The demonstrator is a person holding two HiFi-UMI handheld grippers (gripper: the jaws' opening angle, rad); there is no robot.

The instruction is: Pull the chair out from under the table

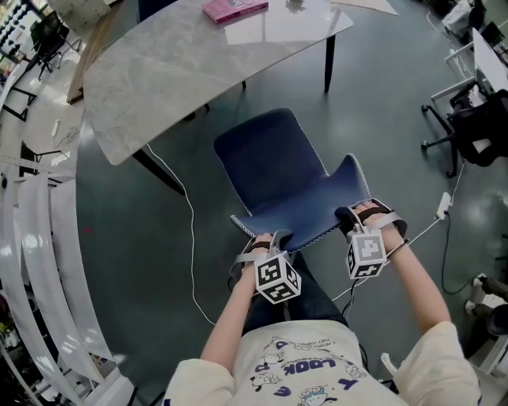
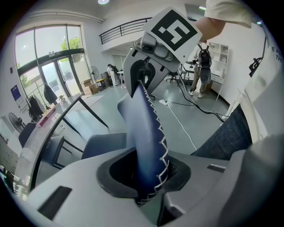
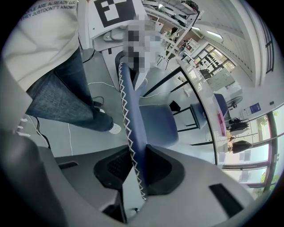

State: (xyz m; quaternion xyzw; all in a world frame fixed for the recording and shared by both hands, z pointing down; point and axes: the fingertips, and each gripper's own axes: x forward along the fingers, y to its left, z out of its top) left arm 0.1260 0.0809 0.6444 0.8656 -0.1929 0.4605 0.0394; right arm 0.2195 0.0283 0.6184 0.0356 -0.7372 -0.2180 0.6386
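A dark blue chair [image 1: 278, 170] with white edge stitching stands on the grey floor, its seat clear of the marble-topped table [image 1: 182, 71] behind it. My left gripper [image 1: 266, 242] is shut on the top edge of the chair back [image 2: 144, 133] at its left end. My right gripper [image 1: 353, 218] is shut on the same edge [image 3: 131, 133] at its right end. In each gripper view the stitched edge runs up between the jaws to the other gripper's marker cube.
A pink box [image 1: 234, 8] lies on the table top. White cables [image 1: 190, 230] trail across the floor left of the chair and near my right arm. A black office chair [image 1: 476, 127] stands at the right. White railings [image 1: 40, 254] curve along the left.
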